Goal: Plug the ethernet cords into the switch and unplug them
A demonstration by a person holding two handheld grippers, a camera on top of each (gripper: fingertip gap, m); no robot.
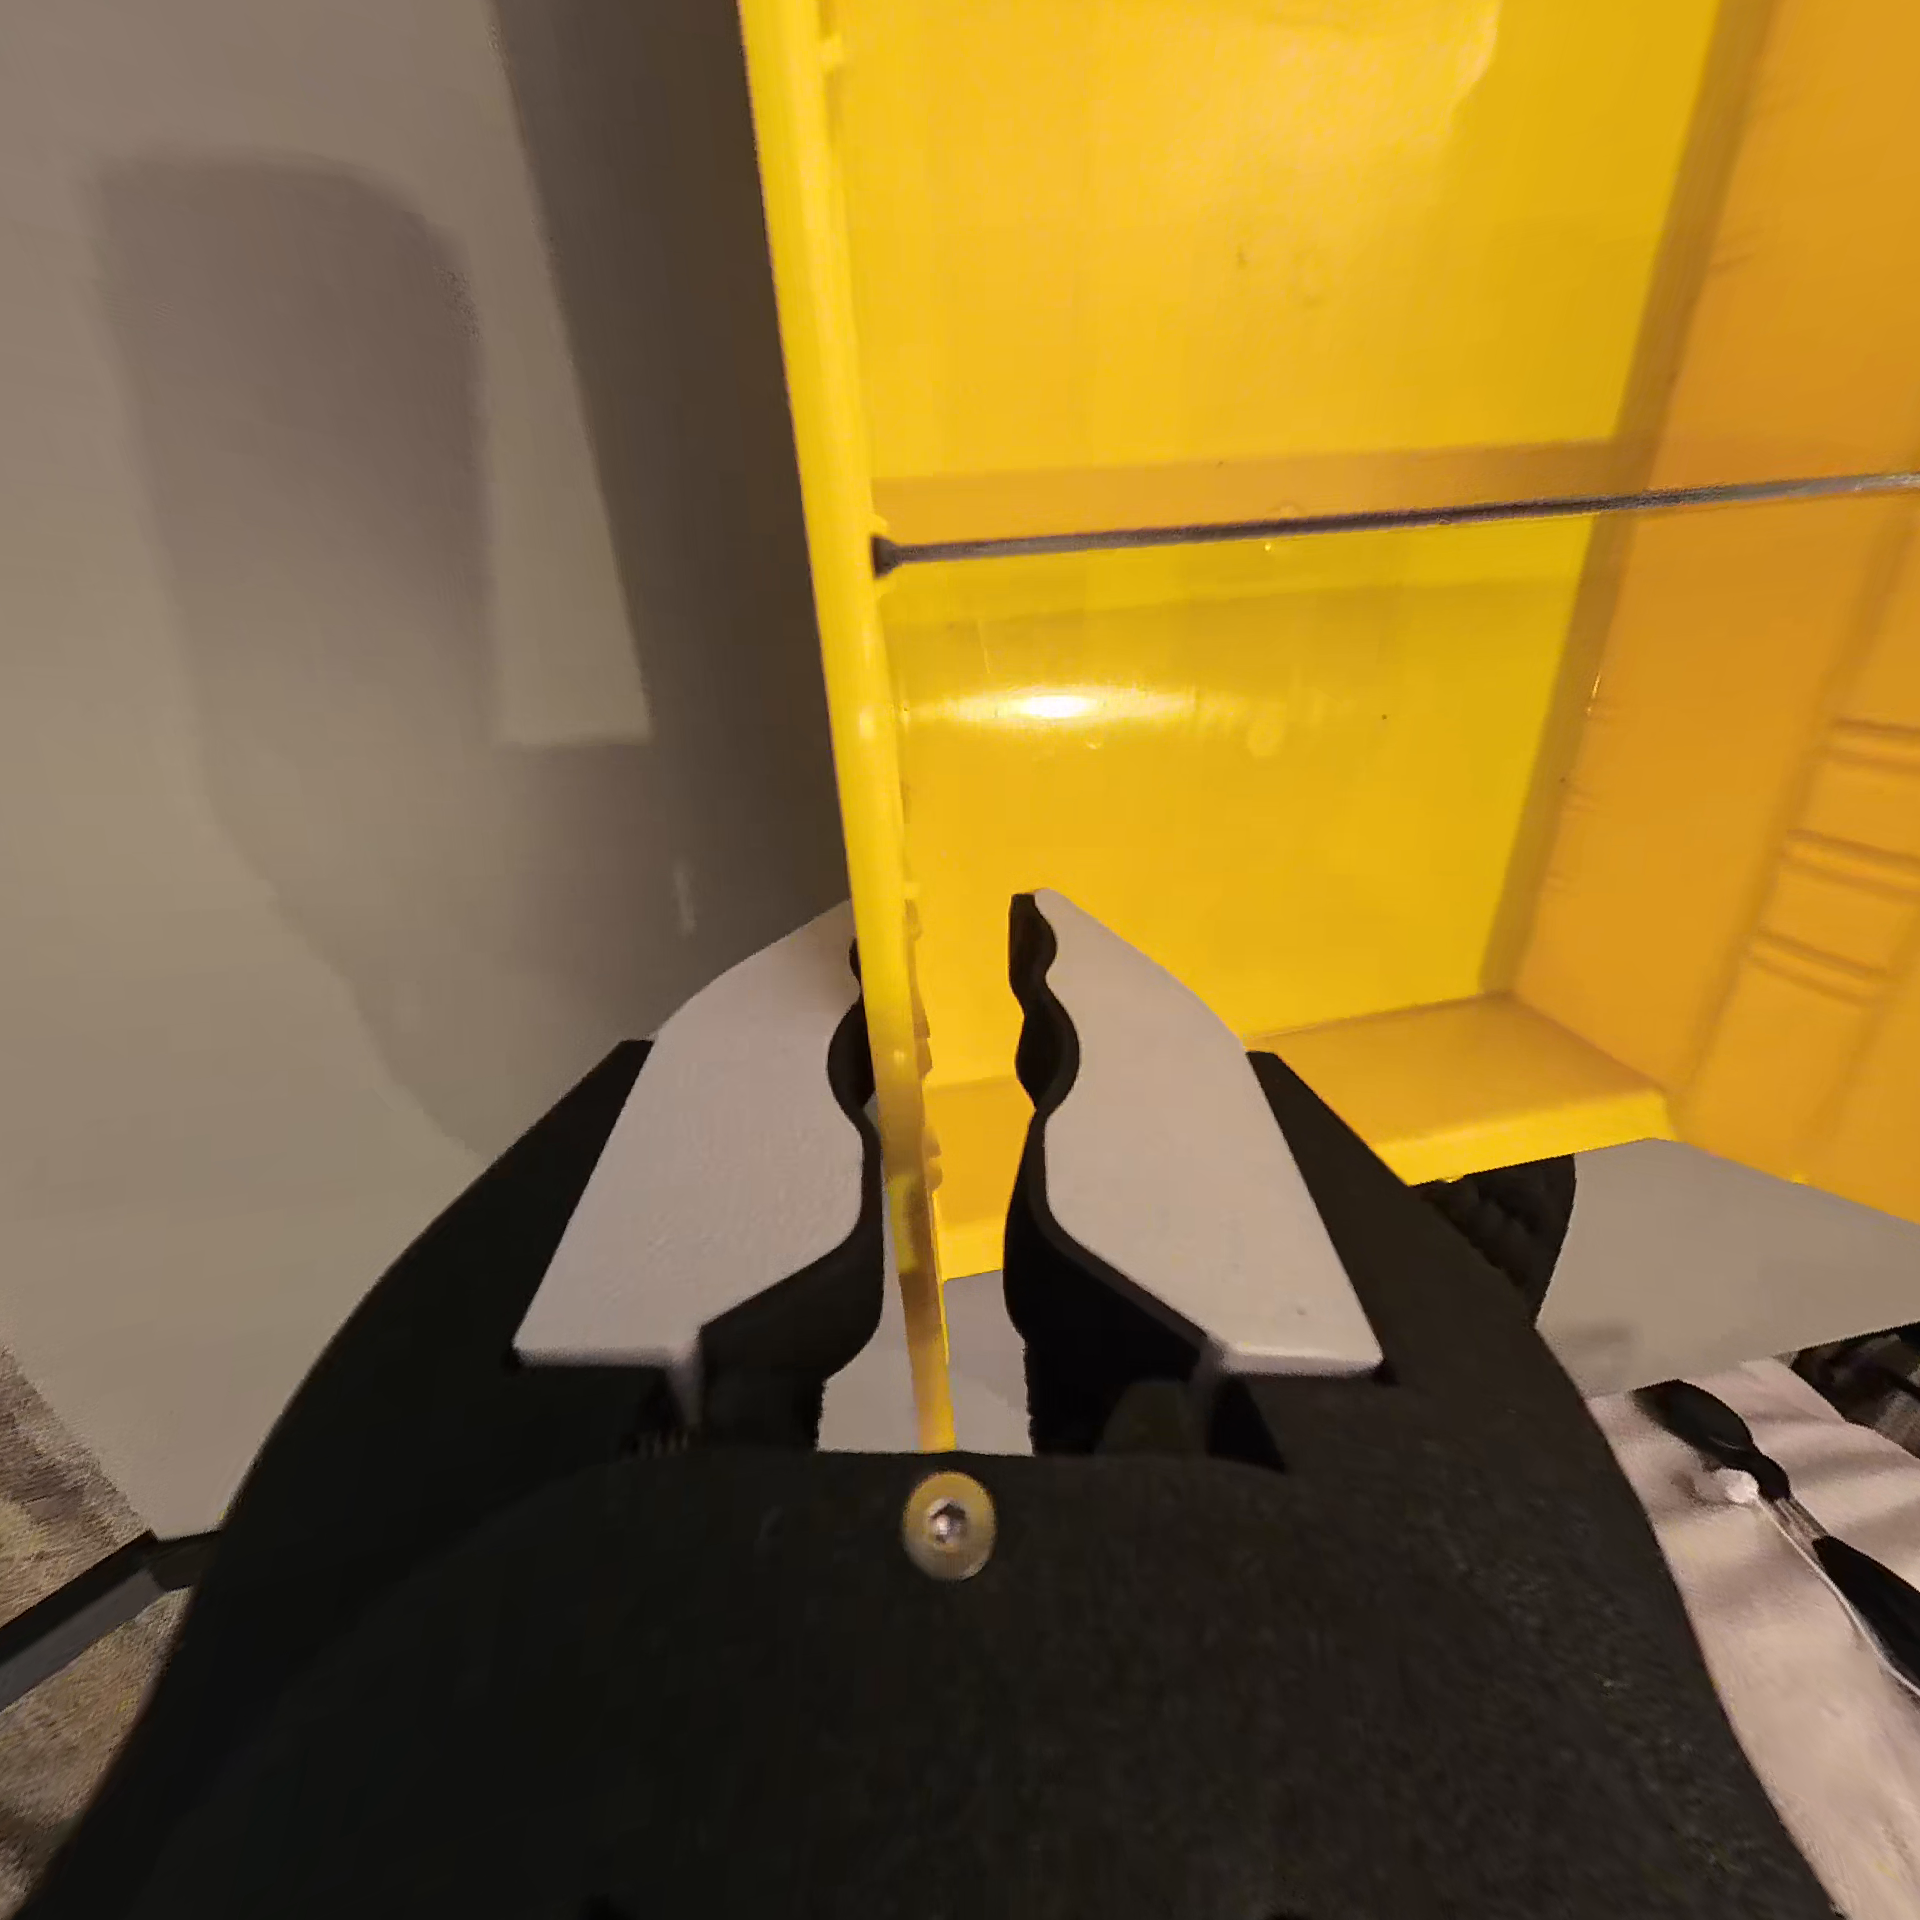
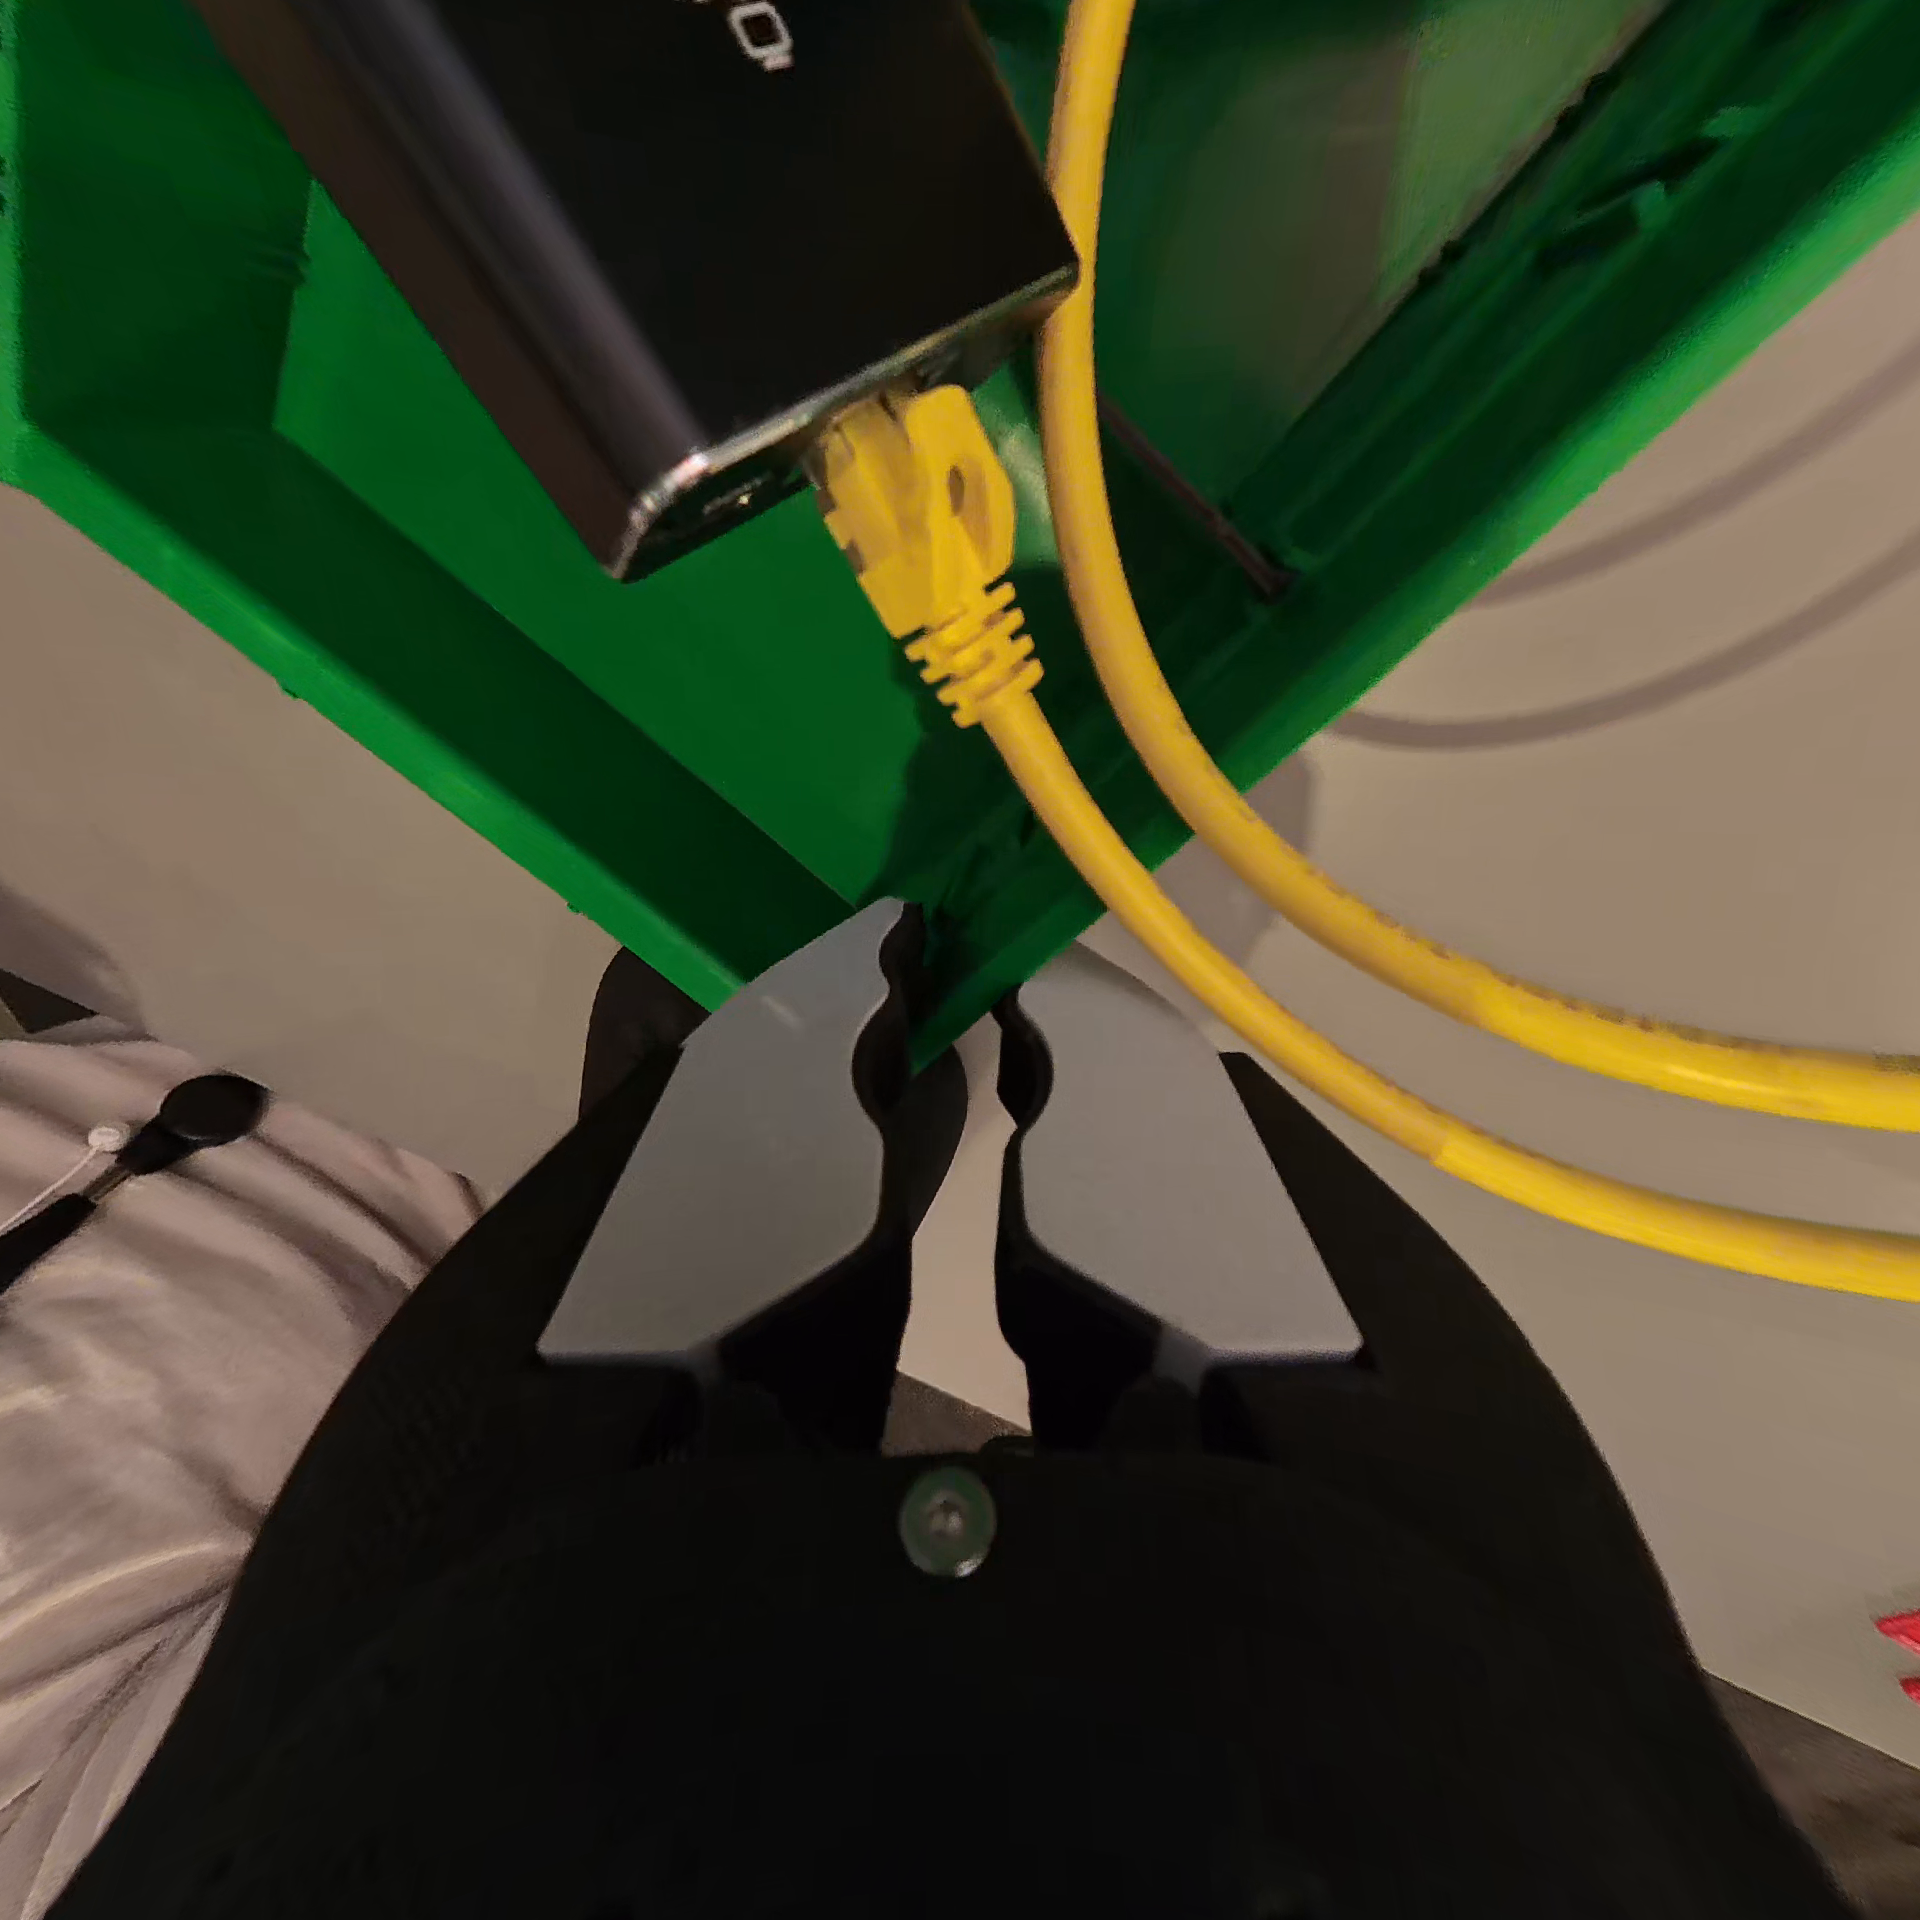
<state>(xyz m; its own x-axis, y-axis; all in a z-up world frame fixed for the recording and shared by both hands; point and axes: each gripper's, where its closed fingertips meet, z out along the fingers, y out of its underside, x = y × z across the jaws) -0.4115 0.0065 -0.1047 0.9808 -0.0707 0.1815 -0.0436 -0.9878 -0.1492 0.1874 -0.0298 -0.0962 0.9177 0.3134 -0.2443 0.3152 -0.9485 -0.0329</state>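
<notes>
— Left wrist view first: how do the jaws of the left gripper (image 1: 940, 940) stand?

— Parted, with the thin side wall of a yellow tray (image 1: 1226, 343) standing between them. The left finger's pad touches the wall; the right finger (image 1: 1132, 1122) stands clear of it, so nothing is clamped. A thin dark rod (image 1: 1351, 516) crosses the tray's inside. Its right end is cut off by the picture's edge.

— And the right gripper (image 2: 951, 961)?

— Its jaws are nearly closed on the corner rim of a green tray (image 2: 665, 748); the pads seem to pinch it, though the blur makes the contact hard to judge.

— Where is the switch?

— The black switch (image 2: 686, 208) lies inside the green tray, its far end cut off. One yellow ethernet cord (image 2: 1164, 925) is plugged into its near face; a second yellow cord (image 2: 1070, 436) passes beside it, and its end is hidden.
</notes>
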